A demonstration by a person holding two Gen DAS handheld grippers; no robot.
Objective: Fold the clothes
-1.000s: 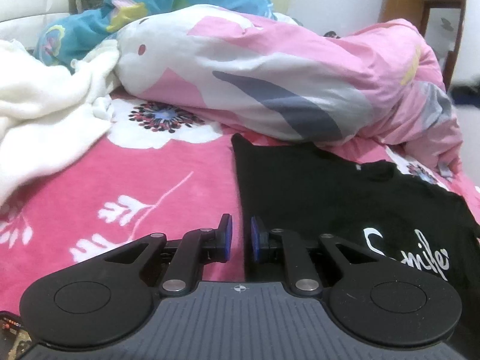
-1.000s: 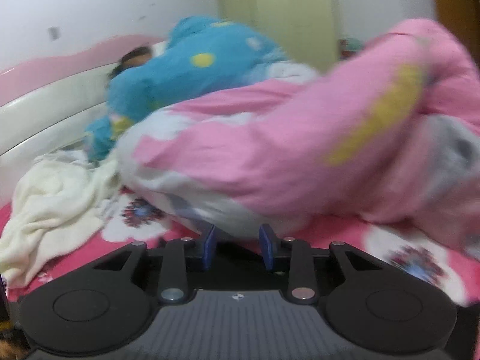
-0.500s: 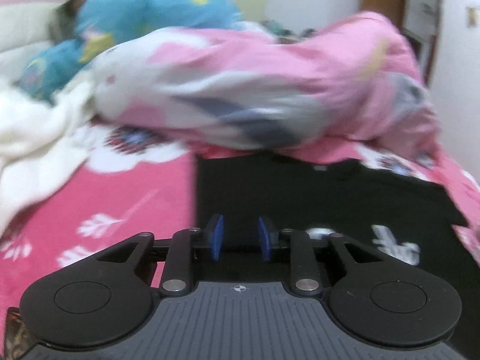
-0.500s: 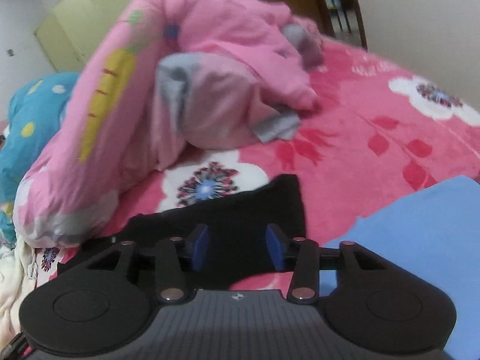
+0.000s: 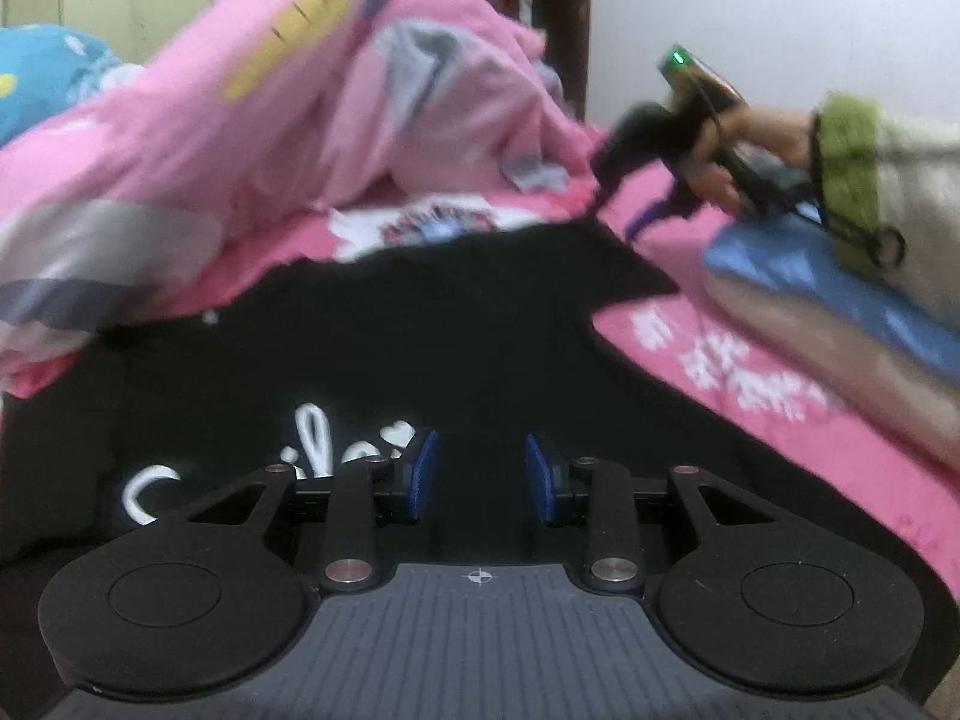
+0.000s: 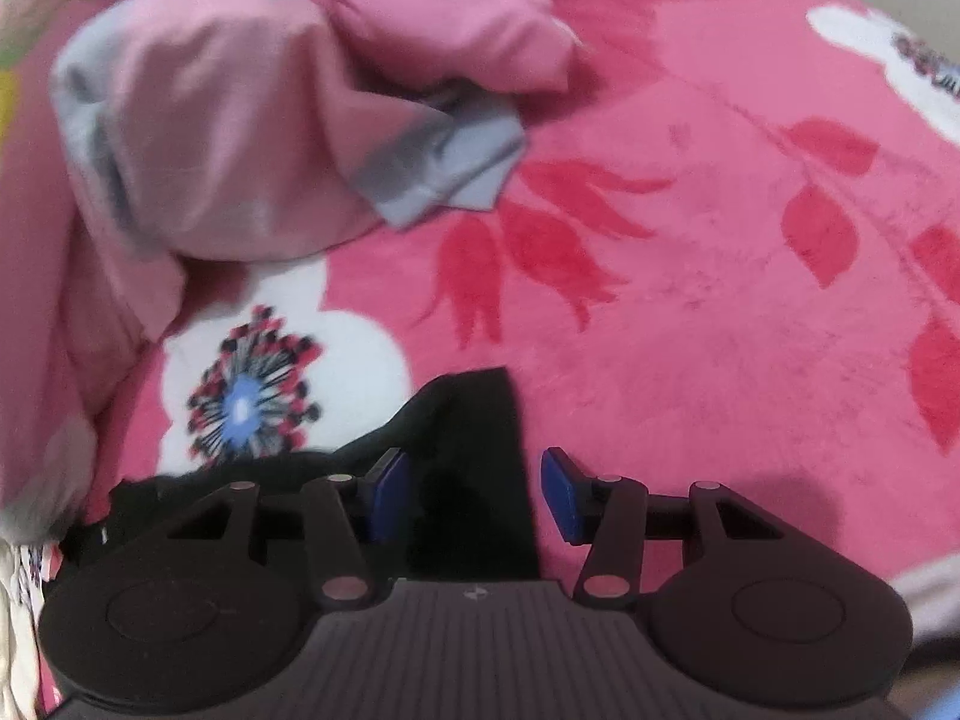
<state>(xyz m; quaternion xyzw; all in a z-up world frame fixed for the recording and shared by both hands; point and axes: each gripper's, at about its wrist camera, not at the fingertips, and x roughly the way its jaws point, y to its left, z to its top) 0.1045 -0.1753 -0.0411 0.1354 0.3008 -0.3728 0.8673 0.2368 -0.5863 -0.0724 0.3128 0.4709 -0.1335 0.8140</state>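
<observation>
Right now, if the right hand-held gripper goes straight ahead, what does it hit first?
Probably the black T-shirt's sleeve, lying between its open fingers; beyond that, the pink bedspread. Depth is unclear.

Blocked 10–12 o'clock: heaped pink quilt with grey patches (image 6: 252, 120) | Free 1–3 o'clock: open pink floral bedsheet (image 6: 720, 312)

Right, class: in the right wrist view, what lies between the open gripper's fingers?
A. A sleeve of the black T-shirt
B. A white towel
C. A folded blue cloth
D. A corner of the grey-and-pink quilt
A: the black T-shirt sleeve runs up between the fingers of the open right gripper, on the pink bedspread.
</observation>
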